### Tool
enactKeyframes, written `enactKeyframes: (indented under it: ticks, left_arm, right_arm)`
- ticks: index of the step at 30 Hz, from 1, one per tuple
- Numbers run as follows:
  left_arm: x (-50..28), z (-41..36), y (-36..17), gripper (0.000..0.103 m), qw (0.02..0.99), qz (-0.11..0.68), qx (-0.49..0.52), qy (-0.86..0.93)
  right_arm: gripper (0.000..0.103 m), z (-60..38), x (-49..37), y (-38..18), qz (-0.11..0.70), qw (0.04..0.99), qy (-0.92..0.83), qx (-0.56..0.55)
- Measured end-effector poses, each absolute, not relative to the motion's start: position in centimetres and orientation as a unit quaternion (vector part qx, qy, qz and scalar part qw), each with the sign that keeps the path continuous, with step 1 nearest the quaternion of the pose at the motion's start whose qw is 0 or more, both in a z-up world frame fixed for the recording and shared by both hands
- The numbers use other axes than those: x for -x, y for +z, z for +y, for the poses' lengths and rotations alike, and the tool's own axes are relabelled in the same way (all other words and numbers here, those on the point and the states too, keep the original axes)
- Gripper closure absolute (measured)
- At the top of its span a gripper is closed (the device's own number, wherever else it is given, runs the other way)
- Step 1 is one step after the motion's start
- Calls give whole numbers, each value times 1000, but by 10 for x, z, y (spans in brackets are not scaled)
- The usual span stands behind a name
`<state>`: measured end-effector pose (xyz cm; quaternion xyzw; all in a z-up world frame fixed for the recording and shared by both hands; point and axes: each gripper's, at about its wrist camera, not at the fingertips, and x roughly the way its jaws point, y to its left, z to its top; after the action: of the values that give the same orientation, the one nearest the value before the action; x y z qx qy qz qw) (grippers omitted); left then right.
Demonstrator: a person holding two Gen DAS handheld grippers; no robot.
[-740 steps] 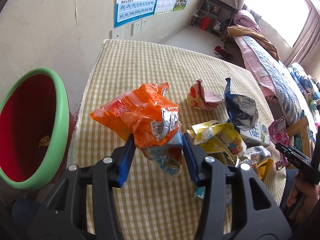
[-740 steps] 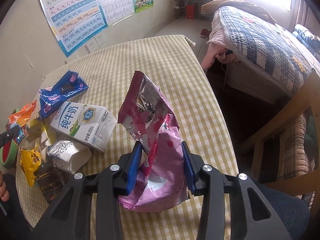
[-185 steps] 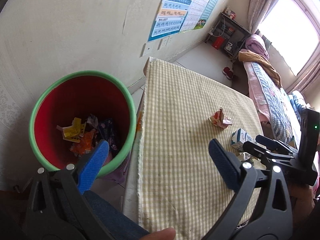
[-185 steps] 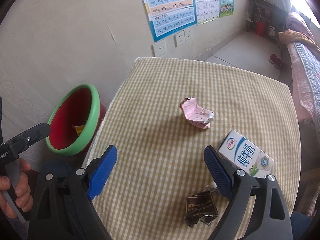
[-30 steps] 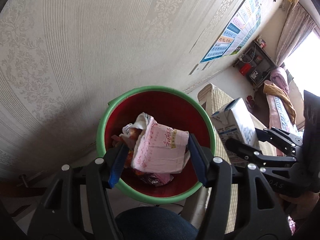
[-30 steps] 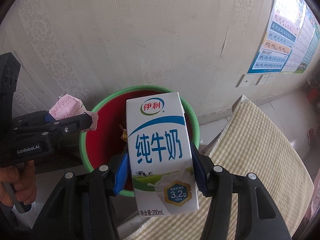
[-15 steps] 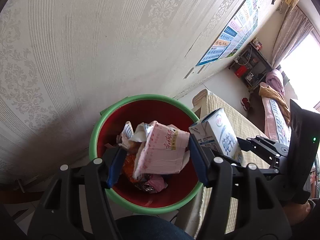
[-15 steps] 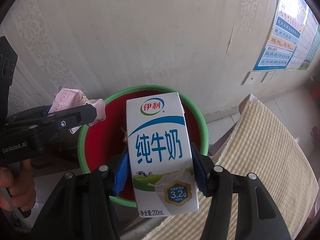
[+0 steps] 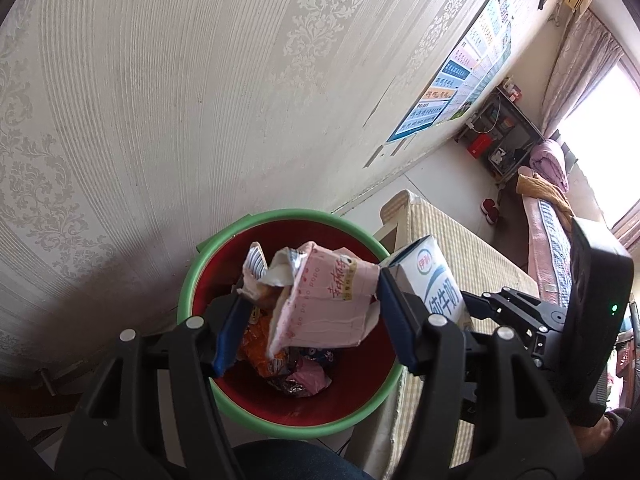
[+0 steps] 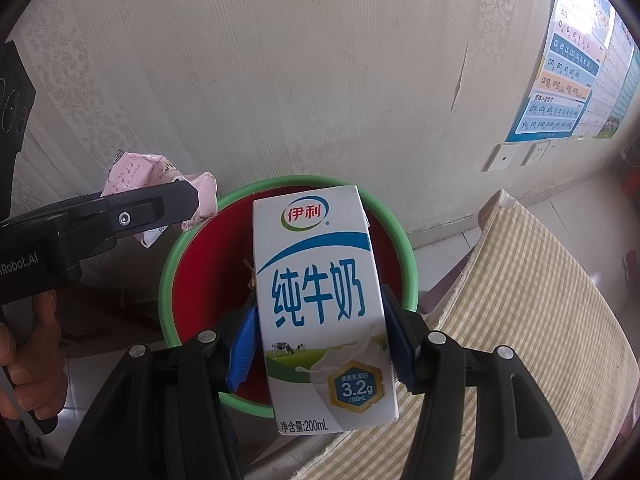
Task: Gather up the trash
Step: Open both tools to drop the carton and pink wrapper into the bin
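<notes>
While both loads hang over the bin (image 9: 200,280), I'd release now: left gripper (image 9: 308,312) clamps the pink wrapper (image 9: 324,300) dead centre; right gripper (image 10: 320,336) clamps the milk carton (image 10: 320,280) at the rim's 3 o'clock, so I'd nudge it inward first.

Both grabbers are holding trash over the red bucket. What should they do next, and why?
Probably open the left gripper first: its crumpled pink paper carton hangs right over the green-rimmed red plastic bucket, so it should fall in. The right gripper can then drop its white-and-blue milk carton, also above the bucket.
</notes>
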<state>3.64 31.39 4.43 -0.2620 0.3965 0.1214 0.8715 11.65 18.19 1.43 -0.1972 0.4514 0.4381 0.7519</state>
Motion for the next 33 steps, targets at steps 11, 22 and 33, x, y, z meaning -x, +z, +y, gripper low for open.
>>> enactKeyframes:
  ticks: [11,22,33]
  left_arm:
    - [-37,309,40,45,869,406,256,117]
    - [-41,312,30,45,862,421,254,123]
    - [-47,310,30,44,863,423,250,116]
  right_arm:
    - [48,180,-114,7,459,754,428,194]
    - [48,180,-109,-6,471,746,429,194]
    - [48,180,-110,-7,471,746,430,193]
